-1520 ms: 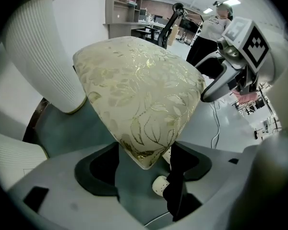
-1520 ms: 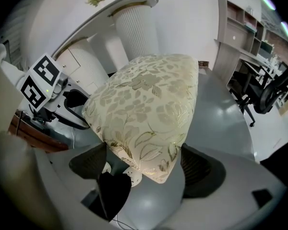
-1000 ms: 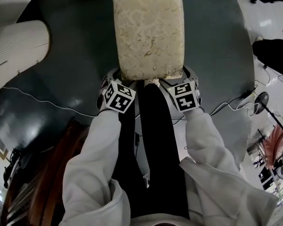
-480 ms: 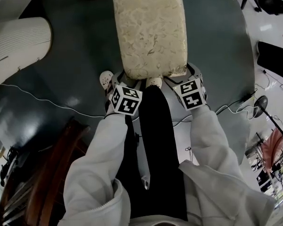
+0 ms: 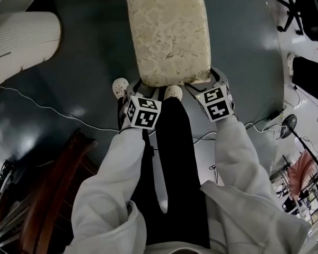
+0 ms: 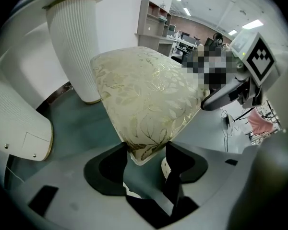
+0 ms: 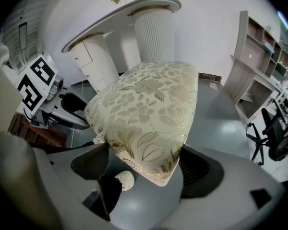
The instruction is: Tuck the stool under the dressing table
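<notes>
Head view: L gripper (image 5: 142, 93) tilted down, jaws closing round stool (image 5: 169, 36) corner.

Cream stool (image 5: 169, 36) cushion with gold leaf pattern; dark grey-green floor (image 5: 90, 83); ribbed white dressing table (image 5: 21, 46) at ten o'clock.

Head camera looks steeply down; left tongs (image 6: 145, 152) and right tongs (image 7: 146, 164) cameras face the shared stool (image 5: 169, 36) close-up.
</notes>
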The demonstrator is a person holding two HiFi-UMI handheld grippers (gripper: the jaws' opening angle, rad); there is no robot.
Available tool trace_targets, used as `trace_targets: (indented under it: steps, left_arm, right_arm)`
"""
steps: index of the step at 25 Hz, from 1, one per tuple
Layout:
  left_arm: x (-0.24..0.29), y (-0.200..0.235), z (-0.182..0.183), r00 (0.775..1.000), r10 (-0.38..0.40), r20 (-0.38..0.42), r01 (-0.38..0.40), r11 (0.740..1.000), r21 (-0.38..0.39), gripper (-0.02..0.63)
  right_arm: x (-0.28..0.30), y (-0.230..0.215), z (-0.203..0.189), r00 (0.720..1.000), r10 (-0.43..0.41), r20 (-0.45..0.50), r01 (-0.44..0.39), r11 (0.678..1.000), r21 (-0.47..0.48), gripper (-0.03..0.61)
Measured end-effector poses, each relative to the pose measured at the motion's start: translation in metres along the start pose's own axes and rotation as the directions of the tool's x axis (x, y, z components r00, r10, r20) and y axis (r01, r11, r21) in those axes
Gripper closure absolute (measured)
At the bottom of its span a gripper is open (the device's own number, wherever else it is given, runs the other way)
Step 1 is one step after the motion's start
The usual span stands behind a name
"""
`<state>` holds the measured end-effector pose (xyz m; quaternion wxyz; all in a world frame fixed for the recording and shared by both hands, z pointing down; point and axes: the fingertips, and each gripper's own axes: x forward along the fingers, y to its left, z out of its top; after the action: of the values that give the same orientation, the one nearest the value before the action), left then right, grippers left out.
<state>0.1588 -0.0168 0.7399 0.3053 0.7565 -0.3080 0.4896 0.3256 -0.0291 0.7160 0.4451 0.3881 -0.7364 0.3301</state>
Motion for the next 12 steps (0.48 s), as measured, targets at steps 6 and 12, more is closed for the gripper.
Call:
trace_targets:
  steps: [6, 12]
  left_arm:
    - [0.000, -0.005, 0.007, 0.999, 0.021, 0.026, -0.020, 1.000, -0.016, 0.357]
    - [0.000, -0.008, 0.012, 0.998, 0.053, 0.037, -0.051, 0.998, -0.043, 0.359]
  right_arm:
    - [-0.001, -0.007, -0.001, 1.000, 0.002, -0.020, -0.002, 1.000, -0.004, 0.069]
    - [0.001, -0.012, -0.002, 1.000, 0.006, -0.024, -0.007, 1.000, -0.016, 0.072]
